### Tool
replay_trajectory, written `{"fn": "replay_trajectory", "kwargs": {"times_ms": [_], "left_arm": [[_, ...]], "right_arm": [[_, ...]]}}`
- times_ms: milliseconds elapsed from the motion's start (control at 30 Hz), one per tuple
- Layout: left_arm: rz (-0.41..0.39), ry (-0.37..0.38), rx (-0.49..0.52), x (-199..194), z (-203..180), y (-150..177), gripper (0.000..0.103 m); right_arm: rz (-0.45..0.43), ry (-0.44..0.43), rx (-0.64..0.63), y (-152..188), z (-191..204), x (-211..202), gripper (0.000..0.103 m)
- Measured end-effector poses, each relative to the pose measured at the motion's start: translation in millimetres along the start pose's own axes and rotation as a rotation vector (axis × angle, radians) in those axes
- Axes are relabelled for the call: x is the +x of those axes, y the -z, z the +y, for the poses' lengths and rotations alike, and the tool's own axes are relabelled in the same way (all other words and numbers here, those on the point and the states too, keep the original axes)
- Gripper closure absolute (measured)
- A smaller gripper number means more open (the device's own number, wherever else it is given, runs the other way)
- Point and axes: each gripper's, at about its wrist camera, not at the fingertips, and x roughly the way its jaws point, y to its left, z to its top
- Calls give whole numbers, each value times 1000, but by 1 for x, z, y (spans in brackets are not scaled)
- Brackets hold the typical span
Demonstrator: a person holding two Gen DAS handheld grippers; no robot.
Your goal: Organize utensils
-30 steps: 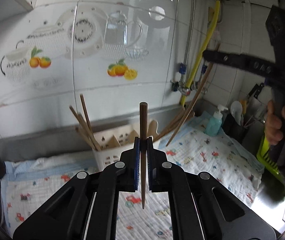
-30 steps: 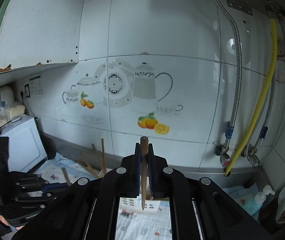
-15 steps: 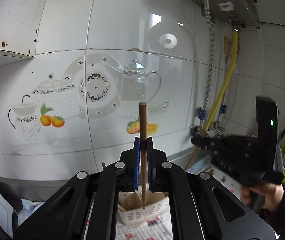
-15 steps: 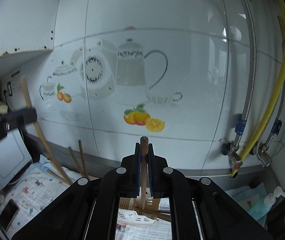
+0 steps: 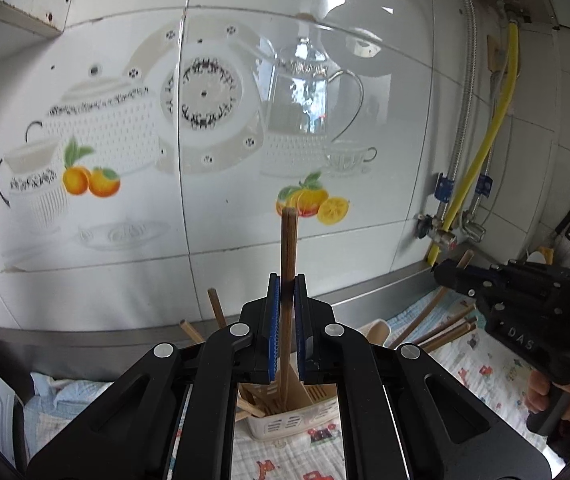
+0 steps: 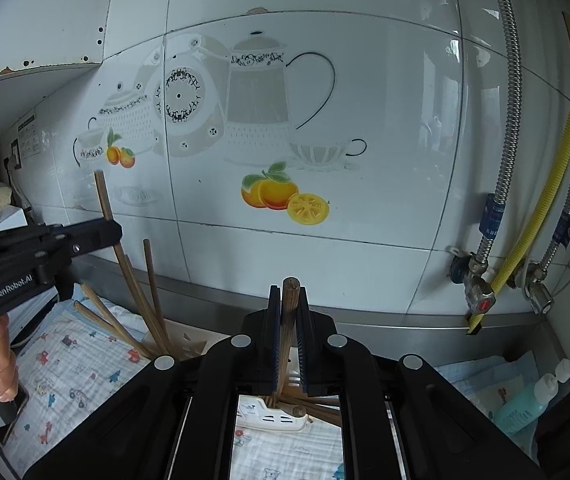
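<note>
Left gripper (image 5: 283, 292): jaws closed on a brown wooden chopstick (image 5: 287, 248), clamped between the blue pads. The stick stands near upright, upper end well above the pads, lower end reaching down toward the white slotted utensil basket (image 5: 285, 426) directly below.

Right gripper (image 6: 287, 300): jaws likewise closed on a second chopstick (image 6: 290, 300), upright, with only a short stub showing above the pads. Its lower end points down at the same basket (image 6: 273, 416); contact cannot be judged.

Basket sits on a printed cloth (image 6: 73, 364) covering the worktop, close to the back edge by the tiled wall (image 5: 205, 240). Several chopsticks already lean in it (image 6: 145, 300), fanned toward the left in the right wrist view. More loose sticks (image 5: 441, 328) lie on the cloth to the basket's right, under the right gripper as seen from the left wrist view.
</note>
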Motion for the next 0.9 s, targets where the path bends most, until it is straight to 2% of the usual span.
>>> {"fn": "replay_trajectory", "kwargs": {"times_ms": [100,167,233,433,500,567,600,633,767,900], "left_arm": [[12,8,-1,1,2,5,98],[8,1,13,0,-1,7,97],[2,14,21,-5,-3,9,94],[2,19,23,-21,-6,14,94],[2,25,17,-29,-6,18,93],[1,25,14,-36,-6,21,85],[-4,17,11,-42,-6,24,72],[-9,16,9,-46,-7,26,64],[-15,26,6,-66,-7,36,62],[-24,31,-6,-86,-7,51,52]], "right_arm": [[2,2,-1,1,0,-3,95],[-1,2,0,1,0,-6,87],[-5,5,0,1,0,-11,84],[-26,11,-3,1,0,-33,74],[-32,15,-2,3,0,-44,67],[-36,19,-5,7,1,-54,62],[-40,20,-4,9,2,-59,60],[-41,21,-1,10,2,-63,56],[-49,20,8,24,4,-84,43],[-49,39,-3,41,9,-102,33]]}}
